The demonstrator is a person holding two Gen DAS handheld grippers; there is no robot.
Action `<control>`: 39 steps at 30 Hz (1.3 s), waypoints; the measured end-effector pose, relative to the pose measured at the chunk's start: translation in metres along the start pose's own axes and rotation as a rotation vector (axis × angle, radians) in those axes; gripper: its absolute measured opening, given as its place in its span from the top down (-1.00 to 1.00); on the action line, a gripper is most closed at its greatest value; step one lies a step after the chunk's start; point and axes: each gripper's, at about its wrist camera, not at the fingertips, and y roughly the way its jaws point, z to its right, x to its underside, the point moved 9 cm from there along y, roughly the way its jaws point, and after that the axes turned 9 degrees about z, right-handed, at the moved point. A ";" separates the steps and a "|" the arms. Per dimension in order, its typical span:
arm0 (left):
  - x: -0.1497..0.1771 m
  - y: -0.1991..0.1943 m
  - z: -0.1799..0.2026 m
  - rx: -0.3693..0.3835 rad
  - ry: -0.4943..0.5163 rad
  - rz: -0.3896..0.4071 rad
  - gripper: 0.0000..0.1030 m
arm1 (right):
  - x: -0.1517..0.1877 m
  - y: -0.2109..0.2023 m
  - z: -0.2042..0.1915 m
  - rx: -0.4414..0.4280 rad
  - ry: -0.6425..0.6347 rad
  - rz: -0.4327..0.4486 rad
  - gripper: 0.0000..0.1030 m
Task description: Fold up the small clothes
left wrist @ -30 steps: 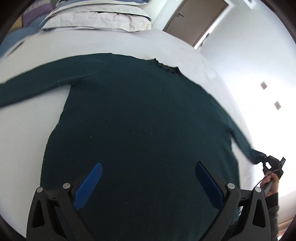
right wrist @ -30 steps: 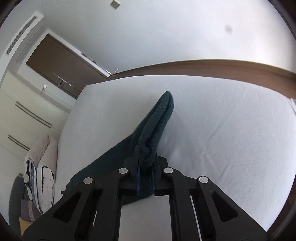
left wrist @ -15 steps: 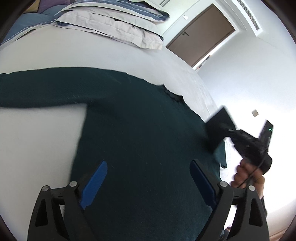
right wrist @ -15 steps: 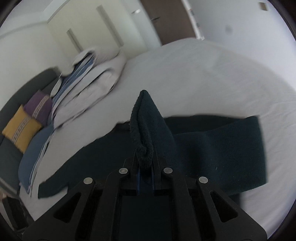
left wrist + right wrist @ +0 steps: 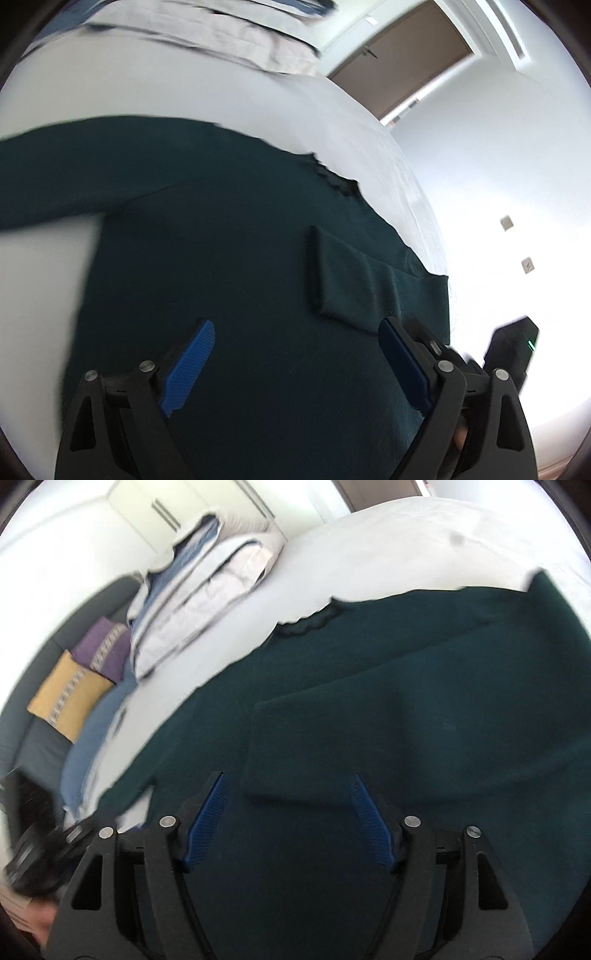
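A dark green long-sleeved sweater (image 5: 229,236) lies flat on a white bed (image 5: 192,88). Its right sleeve (image 5: 354,284) is folded inward and lies across the body; it also shows in the right wrist view (image 5: 388,731). The left sleeve (image 5: 55,170) stretches out to the left. My left gripper (image 5: 295,332) is open and empty above the sweater's lower body. My right gripper (image 5: 288,786) is open and empty just above the folded sleeve's end.
Folded white and blue bedding (image 5: 207,590) is stacked at the head of the bed. Yellow and purple cushions (image 5: 77,672) lie on a dark sofa at the left. A brown door (image 5: 399,70) stands beyond the bed. The other gripper's body (image 5: 513,350) shows at the right.
My right gripper carried the right sleeve inward over the sweater's body, opened and let it go. The sleeve now lies folded across the body. My left gripper stayed open above the hem.
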 end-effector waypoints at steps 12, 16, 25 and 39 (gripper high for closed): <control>0.002 0.126 0.041 -0.133 0.188 -0.140 0.44 | 0.004 -0.060 0.086 -0.001 0.197 0.081 -0.32; 0.000 0.122 0.044 -0.141 0.230 -0.116 0.80 | 0.007 -0.057 0.099 0.003 0.215 0.091 -0.08; -0.028 0.077 0.033 -0.159 0.272 0.019 0.84 | 0.004 -0.058 0.107 0.016 0.188 0.086 -0.05; -0.055 0.084 -0.025 -0.197 0.184 0.081 0.84 | -0.053 -0.053 0.148 0.009 0.430 0.135 -0.09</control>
